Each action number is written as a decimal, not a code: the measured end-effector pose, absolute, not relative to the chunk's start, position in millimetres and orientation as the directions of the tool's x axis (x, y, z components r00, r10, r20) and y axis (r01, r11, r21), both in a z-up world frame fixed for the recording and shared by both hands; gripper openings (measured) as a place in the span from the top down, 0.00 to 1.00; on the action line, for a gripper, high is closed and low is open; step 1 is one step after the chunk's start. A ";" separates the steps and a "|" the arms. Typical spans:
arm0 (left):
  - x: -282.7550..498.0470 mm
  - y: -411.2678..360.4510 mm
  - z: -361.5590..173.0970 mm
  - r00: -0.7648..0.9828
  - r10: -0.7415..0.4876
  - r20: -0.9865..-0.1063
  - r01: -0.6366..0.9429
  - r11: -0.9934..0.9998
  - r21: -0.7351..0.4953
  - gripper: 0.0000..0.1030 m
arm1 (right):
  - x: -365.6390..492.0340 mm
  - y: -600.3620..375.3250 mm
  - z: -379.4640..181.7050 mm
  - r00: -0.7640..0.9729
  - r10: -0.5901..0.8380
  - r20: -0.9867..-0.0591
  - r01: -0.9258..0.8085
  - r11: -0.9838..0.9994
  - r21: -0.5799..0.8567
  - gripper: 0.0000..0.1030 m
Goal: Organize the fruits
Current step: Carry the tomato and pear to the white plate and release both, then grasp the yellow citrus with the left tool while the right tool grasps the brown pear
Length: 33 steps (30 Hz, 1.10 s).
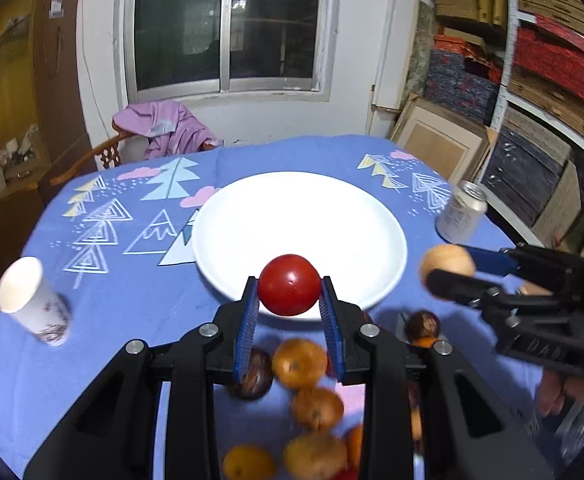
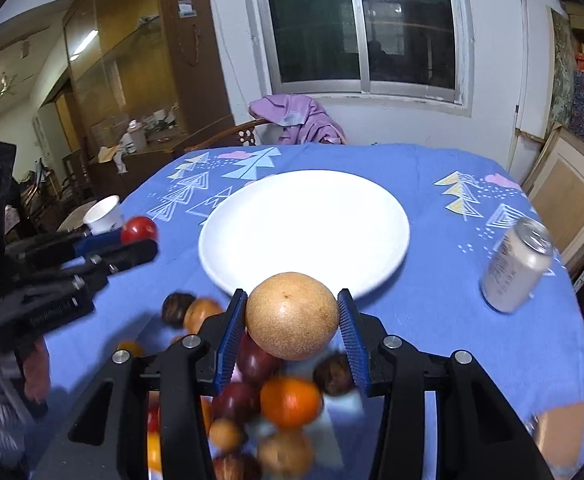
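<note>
blue tablecloth (image 1: 131, 320) (tree-printed) — window (image 1: 227, 24) behind

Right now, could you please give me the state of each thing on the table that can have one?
Left tool: shut on the red tomato, lifted.
Right tool: shut on the tan pear, lifted.
White plate: empty.
Paper cup: upright, open.
Drink can: upright; opened or not, cannot tell.
Loose fruit pile: on the cloth, not yet sorted.
</note>
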<state>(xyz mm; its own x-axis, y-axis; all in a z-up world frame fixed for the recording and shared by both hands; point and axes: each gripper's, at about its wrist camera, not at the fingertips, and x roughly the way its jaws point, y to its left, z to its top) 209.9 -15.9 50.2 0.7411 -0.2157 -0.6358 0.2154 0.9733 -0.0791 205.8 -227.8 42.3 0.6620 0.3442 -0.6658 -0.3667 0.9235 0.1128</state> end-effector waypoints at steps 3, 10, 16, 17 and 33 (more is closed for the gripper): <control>243.4 -19.5 29.1 0.705 -0.223 -0.673 0.202 0.973 -0.110 0.71 | 237.3 -214.8 25.9 0.643 0.321 -0.695 -0.348 0.931 0.108 0.55; 280.3 -23.1 -8.8 0.655 -0.226 -0.721 0.193 0.973 -0.130 0.71 | 264.7 -202.1 -4.5 0.618 0.291 -0.731 -0.343 0.936 0.082 0.54; 279.9 -13.7 -8.3 0.662 -0.262 -0.702 0.181 0.965 -0.189 0.59 | 261.5 -209.9 2.3 0.643 0.298 -0.706 -0.340 0.936 0.086 0.50; 277.5 -12.5 -6.0 0.667 -0.259 -0.698 0.176 0.966 -0.190 0.53 | 259.0 -210.9 5.6 0.648 0.299 -0.701 -0.339 0.937 0.086 0.49; 148.7 58.1 -4.4 0.711 -0.163 -0.684 0.074 0.985 -0.158 0.42 | 134.7 -279.3 40.8 0.717 0.386 -0.580 -0.313 0.922 0.226 0.25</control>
<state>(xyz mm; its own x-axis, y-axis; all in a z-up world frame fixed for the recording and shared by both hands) 148.7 58.1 -4.4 0.7110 -0.1630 -0.6841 0.0738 0.9847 -0.1579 134.7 -279.3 40.8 0.7174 0.3859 -0.5801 -0.3133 0.9223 0.2261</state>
